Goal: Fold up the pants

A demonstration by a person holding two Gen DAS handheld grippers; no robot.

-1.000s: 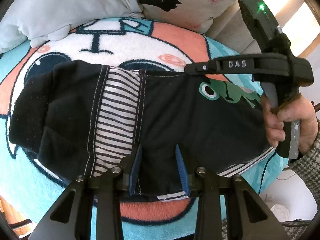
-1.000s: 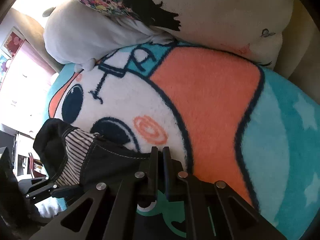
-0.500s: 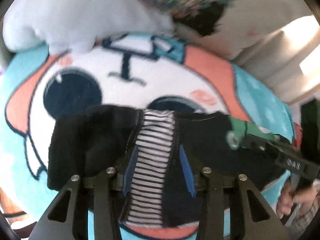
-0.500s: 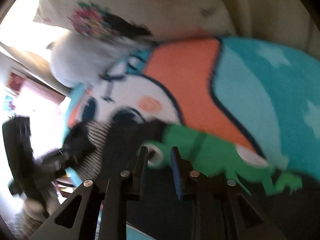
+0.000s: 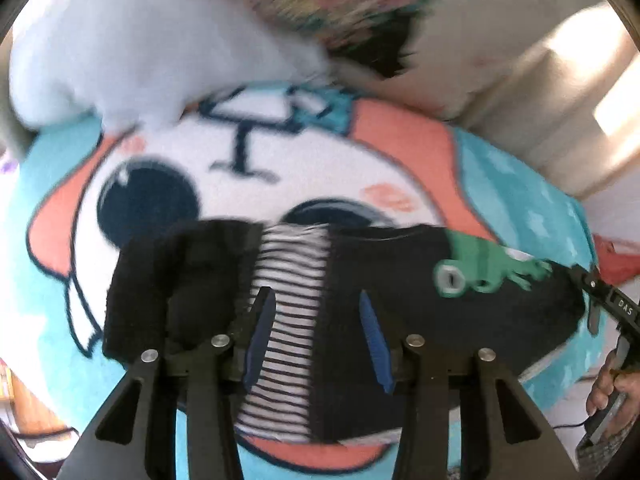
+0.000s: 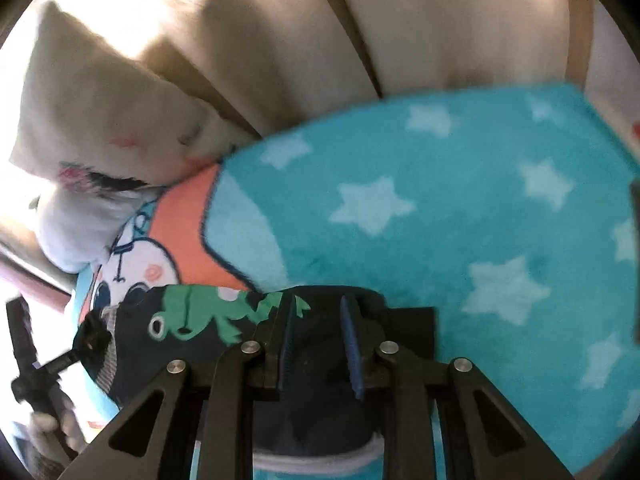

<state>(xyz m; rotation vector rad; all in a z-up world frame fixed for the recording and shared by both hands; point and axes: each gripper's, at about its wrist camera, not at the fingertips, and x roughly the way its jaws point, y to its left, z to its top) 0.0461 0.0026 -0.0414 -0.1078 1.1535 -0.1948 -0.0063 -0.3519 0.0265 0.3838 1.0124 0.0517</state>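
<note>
The pants (image 5: pixel 400 304) are dark navy with a striped panel (image 5: pixel 288 304) and a green frog print (image 5: pixel 480 268). They lie folded in a compact bundle on a cartoon blanket (image 5: pixel 280 184). My left gripper (image 5: pixel 316 320) is open above the striped panel, holding nothing. In the right wrist view the pants (image 6: pixel 192 320) lie under my right gripper (image 6: pixel 318 320), which is open over the dark cloth at the bundle's right end. The right gripper's body shows at the right edge of the left wrist view (image 5: pixel 616 308).
A white pillow (image 5: pixel 140 48) and a printed cushion (image 5: pixel 360 12) lie at the back of the blanket. The blanket's teal star part (image 6: pixel 440 208) spreads to the right. Beige upholstery (image 6: pixel 360 32) rises behind. The left gripper's handle (image 6: pixel 28 352) shows at far left.
My right gripper was shut a second ago and has opened, swinging right toward the bundle's end. My left gripper stayed open and drew back and up from the pants.
</note>
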